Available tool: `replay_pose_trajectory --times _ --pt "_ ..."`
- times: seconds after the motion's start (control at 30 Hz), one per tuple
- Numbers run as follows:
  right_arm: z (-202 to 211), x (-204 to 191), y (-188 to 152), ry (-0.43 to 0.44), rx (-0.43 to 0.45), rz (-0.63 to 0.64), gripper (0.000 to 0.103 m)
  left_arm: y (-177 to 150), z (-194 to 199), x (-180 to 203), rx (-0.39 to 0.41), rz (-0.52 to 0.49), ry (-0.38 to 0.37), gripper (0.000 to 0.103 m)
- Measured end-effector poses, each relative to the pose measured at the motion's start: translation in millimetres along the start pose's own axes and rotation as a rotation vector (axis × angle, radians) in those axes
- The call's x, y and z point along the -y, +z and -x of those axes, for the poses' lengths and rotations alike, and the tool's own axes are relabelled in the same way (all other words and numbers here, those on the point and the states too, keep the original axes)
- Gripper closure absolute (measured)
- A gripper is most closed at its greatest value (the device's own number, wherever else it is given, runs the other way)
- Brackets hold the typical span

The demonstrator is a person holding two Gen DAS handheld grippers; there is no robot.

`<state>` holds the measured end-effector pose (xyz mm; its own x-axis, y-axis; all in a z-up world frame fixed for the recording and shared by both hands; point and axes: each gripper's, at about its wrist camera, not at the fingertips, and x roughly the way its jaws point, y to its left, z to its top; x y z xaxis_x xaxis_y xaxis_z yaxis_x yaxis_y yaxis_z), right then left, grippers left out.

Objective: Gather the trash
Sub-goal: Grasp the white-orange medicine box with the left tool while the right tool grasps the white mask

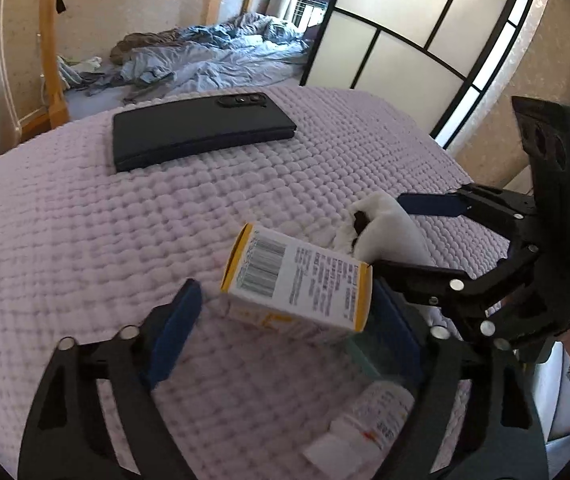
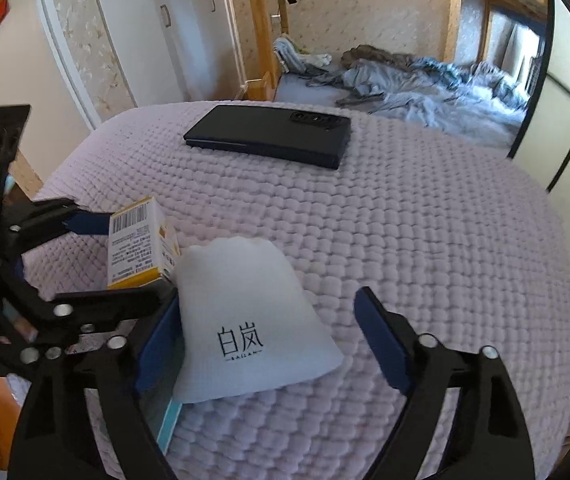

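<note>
Fingers of the left gripper point(image 1: 285, 312) are seen spread in the left wrist view, one blue pad point(image 1: 177, 332) to the left of a small white-and-yellow cardboard box point(image 1: 297, 284) with a barcode, the other pad at its right end. Whether the pads press on the box cannot be told. The box lies on a pale lilac quilted bedspread point(image 1: 85, 220), its long axis running left to right across the gap, the barcode end towards the left. One white plastic bottle point(image 1: 369, 420) lies nearer the camera, and one black slim phone point(image 1: 201, 130) lies well beyond. The right gripper point(image 1: 401, 236) is seen at the right, straddling one white fabric pouch point(image 1: 389, 232).

In the right wrist view the right gripper point(image 2: 269, 336) is held spread. Its left pad point(image 2: 161, 340) touches the edge of the white pouch point(image 2: 245, 316), while the right pad point(image 2: 381, 340) stands clear of it. The pouch lies flat, its gathered narrow end pointing away from the camera. The box point(image 2: 141, 244) lies just beside it on the left, between the fingers of the left gripper point(image 2: 117, 264). One pouch and one box are counted.
</note>
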<state>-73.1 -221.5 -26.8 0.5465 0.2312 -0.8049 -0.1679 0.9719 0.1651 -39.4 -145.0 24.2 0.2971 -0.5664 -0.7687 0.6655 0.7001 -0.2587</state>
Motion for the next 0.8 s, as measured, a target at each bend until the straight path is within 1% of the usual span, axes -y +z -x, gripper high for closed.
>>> replay_pose_trajectory --times 0.07,0.13,0.17,0.27,0.37,0.43,0.53,0.63,0.8 --pt "-3.6 4.3 1.6 0.044 -0.007 -0.019 0.030 1.5 -1.5 0.9 0.001 -0.015 -0.006 0.029" --pt "-4.5 6.0 1.1 0.070 -0.008 -0.027 0.034 3.2 -2.9 2.9 0.002 -0.032 -0.003 0.029" --pt "-4.5 6.6 1.1 0.084 -0.006 -0.028 0.038 3.3 -3.0 3.7 0.003 -0.038 -0.006 0.030" --pt "-2.6 7.1 1.5 0.093 0.000 -0.039 0.042 0.8 -0.3 6.4 0.010 -0.052 -0.002 0.030" --pt "6.9 9.1 -0.1 0.092 0.013 -0.057 0.046 1.9 -0.3 6.3 0.018 -0.053 0.016 0.031" --pt "11.3 10.8 -0.9 0.080 0.023 -0.073 0.047 1.6 3.2 5.7 0.030 -0.043 0.025 0.031" --pt "14.3 16.1 -2.2 0.090 0.026 -0.104 0.047 0.5 8.7 3.8 0.044 -0.020 0.034 0.031" --pt "19.2 19.3 -3.4 0.071 0.034 -0.115 0.049 -0.7 12.6 2.0 0.049 -0.006 0.042 0.031" --pt "35.2 18.0 -5.2 0.029 0.063 -0.096 0.050 -6.0 26.8 0.5 0.077 0.023 0.072 0.031"
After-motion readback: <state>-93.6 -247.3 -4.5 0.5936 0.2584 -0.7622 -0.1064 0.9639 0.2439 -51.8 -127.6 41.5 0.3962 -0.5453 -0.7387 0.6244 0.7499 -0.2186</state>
